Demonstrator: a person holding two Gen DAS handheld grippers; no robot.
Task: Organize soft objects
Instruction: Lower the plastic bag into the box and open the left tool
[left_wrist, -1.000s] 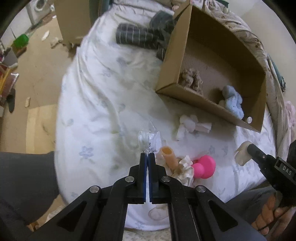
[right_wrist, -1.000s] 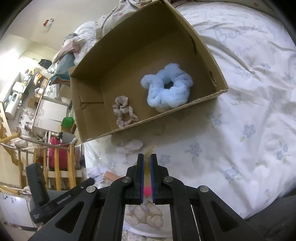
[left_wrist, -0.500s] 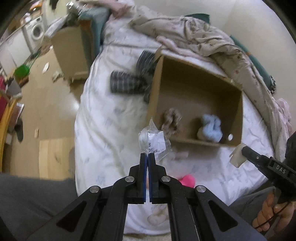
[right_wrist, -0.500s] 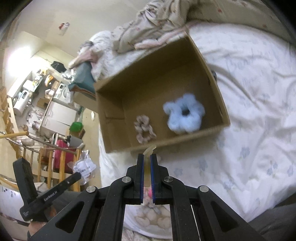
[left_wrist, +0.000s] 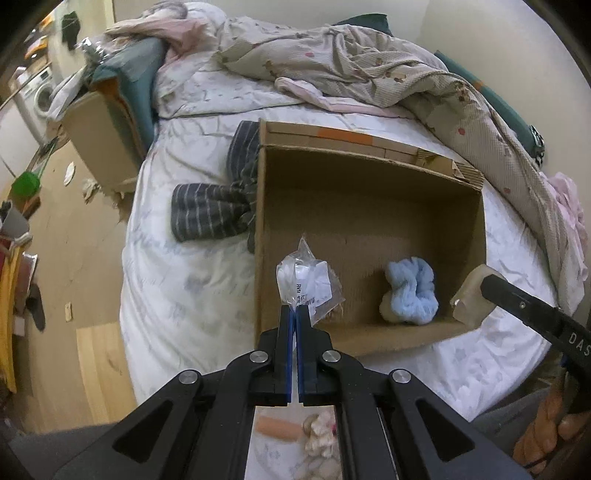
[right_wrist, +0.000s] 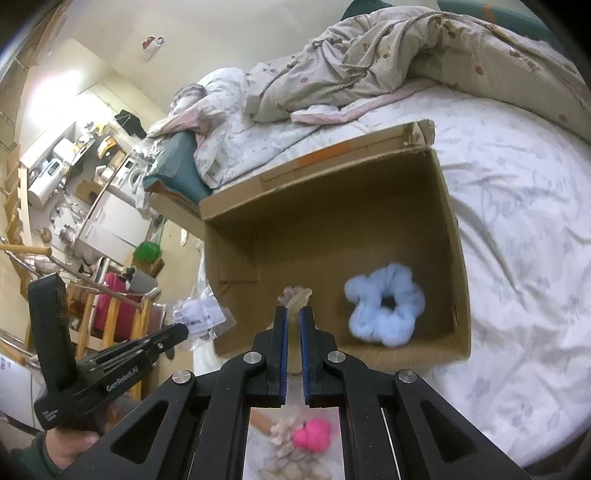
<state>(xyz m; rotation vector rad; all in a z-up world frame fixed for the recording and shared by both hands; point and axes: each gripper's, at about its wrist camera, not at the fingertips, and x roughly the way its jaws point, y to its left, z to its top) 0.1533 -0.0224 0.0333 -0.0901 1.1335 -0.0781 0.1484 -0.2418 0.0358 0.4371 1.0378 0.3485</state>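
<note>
The left gripper (left_wrist: 296, 312) has its jaws pinched tight on a clear plastic bag (left_wrist: 308, 284) that sticks up over the cardboard box (left_wrist: 369, 184) on the bed (left_wrist: 184, 280); the right gripper (right_wrist: 292, 314) squeezes a pale cream piece (right_wrist: 298, 301), mostly hidden between its jaws; a blue scrunchie (right_wrist: 384, 308) lies in the box.

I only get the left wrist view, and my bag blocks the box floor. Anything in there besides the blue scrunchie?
Observer: Yes, your bag hides a brownish scrunchie; it shows behind the cream piece in the right gripper, left of the blue scrunchie in the box.
Operator: Is the blue one flat?
Observer: Yes, flat, its hole facing up.
Operator: What's under the right gripper?
Observer: A pink toy on the bed.
</note>
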